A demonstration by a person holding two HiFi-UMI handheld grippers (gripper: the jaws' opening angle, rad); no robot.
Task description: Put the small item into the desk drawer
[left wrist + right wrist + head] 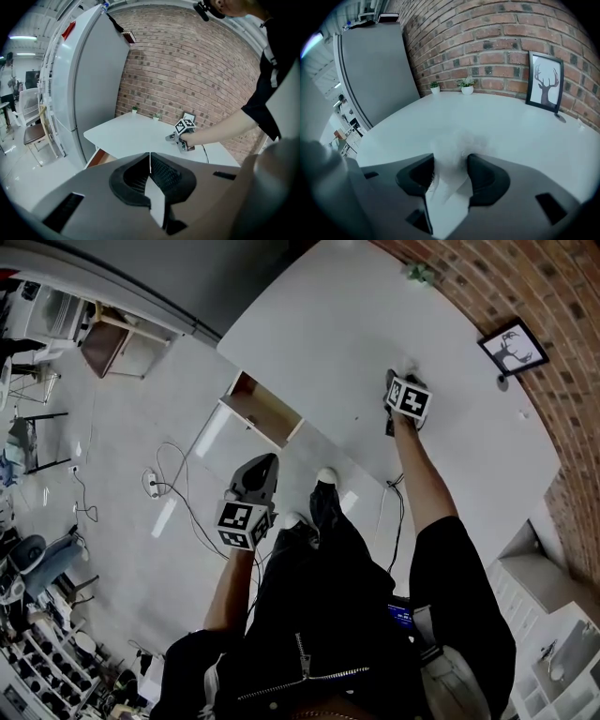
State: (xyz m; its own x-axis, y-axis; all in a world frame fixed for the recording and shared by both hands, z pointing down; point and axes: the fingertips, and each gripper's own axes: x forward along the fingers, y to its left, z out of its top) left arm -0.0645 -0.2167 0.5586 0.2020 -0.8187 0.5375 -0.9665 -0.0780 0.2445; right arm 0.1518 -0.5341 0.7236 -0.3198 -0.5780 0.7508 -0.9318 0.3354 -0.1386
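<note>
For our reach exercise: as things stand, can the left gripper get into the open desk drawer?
Probably yes: the left gripper hangs close beside the open drawer, with nothing visible between them.

Framed deer pic [544, 80] standing against brick wall [487, 33], two small potted plants [467, 86] sitting alongside; cables [153, 484] trailing across floor [122, 549].

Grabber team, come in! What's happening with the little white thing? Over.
Right gripper shut on small white item, at the desk top. Left gripper shut, empty, near the open drawer. Nothing seen blocking the drawer.
</note>
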